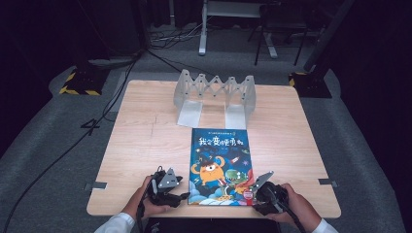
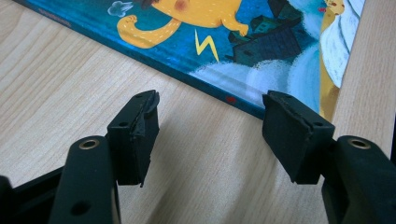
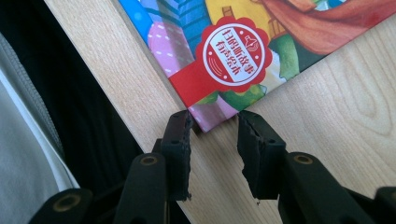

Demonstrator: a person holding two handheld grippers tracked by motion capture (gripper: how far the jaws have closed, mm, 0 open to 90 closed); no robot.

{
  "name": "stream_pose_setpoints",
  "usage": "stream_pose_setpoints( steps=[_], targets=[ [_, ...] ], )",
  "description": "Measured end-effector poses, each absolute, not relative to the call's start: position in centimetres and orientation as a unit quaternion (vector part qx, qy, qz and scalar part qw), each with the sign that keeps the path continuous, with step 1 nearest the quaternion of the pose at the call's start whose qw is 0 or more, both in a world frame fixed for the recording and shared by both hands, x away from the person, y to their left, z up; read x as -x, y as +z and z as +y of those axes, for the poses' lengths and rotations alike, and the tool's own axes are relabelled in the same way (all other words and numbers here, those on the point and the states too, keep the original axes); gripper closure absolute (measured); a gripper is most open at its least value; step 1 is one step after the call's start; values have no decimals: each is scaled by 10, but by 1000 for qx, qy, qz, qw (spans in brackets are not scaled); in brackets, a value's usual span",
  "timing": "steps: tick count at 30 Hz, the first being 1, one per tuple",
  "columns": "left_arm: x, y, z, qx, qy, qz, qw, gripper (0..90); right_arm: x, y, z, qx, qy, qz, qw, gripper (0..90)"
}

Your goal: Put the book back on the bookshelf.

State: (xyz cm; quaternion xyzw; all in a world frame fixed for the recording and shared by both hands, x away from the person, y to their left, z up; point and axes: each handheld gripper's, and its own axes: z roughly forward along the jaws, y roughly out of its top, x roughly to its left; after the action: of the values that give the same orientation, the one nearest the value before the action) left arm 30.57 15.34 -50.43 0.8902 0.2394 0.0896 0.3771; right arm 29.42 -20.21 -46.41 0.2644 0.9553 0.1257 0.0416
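Right gripper view: right gripper (image 3: pixel 214 128) has its jaws set narrowly apart, a slim gap between the black pads, and the near right corner of the picture book (image 3: pixel 243 51) pokes into that gap; the left pad sits against the corner's edge, the other pad looks just clear of it, so a real pinch can't be confirmed. By the record these jaws are as closed as they get. A red round seal with white characters lies on the cover just past the pads. The table (image 3: pixel 336 107) edge runs diagonally at the left pad, dark floor beyond it. Left gripper view: left gripper (image 2: pixel 210 121) has its jaws spread wide, bare wood between the pads, nothing held; the right pad's tip reaches the book's near left edge, contact unclear, the left pad rests apart over the table. High view: left gripper (image 1: pixel 180 190) at the book's near left corner, right gripper (image 1: pixel 254 188) at its near right corner, each in a hand. Book (image 1: pixel 219 165) lies flat, cover up, at the near middle of the wooden table (image 1: pixel 141 141). Far behind it stands a grey accordion-style book rack (image 1: pixel 214 94), well apart from the book.
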Motion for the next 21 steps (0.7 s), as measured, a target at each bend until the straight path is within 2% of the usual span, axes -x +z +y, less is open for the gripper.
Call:
stream_pose_setpoints(
  steps=[12,16,21],
  targets=[
    [-307,-504,154,-891,88,238,378,371,-277,-477,-227,-274,255,924,81,652],
    [-307,-504,154,-890,88,238,378,372,-278,-484,-231,-263,313,909,81,651],
    [-307,-504,154,-891,89,238,377,371,-286,-476,-241,-251,378,890,39,472]
  ],
)
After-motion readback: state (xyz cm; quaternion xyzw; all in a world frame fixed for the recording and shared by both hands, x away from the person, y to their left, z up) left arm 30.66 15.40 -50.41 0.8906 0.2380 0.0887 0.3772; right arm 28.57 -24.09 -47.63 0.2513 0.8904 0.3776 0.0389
